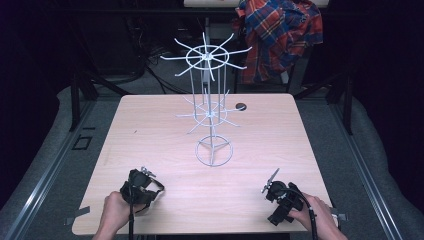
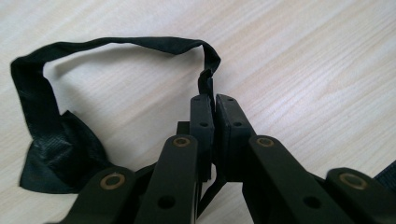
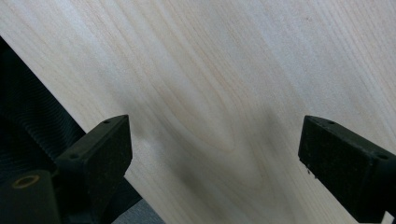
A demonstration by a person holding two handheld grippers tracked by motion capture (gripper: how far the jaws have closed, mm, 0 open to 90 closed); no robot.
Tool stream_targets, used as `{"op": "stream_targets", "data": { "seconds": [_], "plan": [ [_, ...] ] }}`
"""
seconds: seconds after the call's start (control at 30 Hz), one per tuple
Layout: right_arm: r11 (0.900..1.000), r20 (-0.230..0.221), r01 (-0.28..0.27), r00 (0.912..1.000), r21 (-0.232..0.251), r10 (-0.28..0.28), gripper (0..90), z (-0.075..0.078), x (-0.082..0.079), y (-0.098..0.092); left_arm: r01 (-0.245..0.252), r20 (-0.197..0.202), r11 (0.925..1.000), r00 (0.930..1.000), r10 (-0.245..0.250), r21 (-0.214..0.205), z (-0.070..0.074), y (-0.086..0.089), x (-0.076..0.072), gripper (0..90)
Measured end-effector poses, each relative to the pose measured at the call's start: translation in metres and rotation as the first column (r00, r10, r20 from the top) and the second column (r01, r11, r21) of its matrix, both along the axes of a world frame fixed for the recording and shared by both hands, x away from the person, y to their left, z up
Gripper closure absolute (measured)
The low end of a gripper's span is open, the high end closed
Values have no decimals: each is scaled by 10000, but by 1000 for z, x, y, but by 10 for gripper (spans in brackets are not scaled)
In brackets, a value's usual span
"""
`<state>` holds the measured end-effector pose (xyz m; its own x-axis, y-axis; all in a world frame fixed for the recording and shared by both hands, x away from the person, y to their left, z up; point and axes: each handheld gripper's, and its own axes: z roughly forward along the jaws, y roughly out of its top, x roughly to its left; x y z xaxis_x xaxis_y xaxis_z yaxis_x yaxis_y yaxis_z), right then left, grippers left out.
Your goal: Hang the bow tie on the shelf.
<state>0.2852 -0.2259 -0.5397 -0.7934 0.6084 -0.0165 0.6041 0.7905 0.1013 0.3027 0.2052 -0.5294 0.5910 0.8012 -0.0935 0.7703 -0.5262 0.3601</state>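
Black strap (image 2: 116,44) pinched by lowered left gripper (image 2: 214,105); right gripper (image 3: 215,144) gapes, low.

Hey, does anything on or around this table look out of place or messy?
On the table nothing stands out; the white wire rack stands upright. Behind it, a plaid shirt hangs crumpled. The left claw pinches a black strap.

Probably lab or studio: wooden table (image 1: 150,130), metal floor rails (image 1: 47,170), dark surround, cables.

The black strap (image 2: 116,44) vanishes behind the left gripper's fingers (image 2: 203,126) (lower end unseen).
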Motion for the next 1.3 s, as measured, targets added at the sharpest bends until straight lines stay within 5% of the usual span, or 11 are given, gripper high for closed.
{"op": "stream_targets", "data": {
  "seconds": [0.4,0.77,1.3],
  "plan": [
    [10000,20,4,10000,47,-4,93,1,-1,0,-802,1056,9938,9905,881,-764,21,23,-5,861],
    [10000,13,5,10000,34,-5,93,0,0,0,-1525,2106,9757,9601,1841,-1576,42,44,-12,864],
    [10000,11,12,10000,42,-12,93,0,0,0,-1547,2868,9586,9319,2219,-2389,61,52,-20,864]
  ]
}}
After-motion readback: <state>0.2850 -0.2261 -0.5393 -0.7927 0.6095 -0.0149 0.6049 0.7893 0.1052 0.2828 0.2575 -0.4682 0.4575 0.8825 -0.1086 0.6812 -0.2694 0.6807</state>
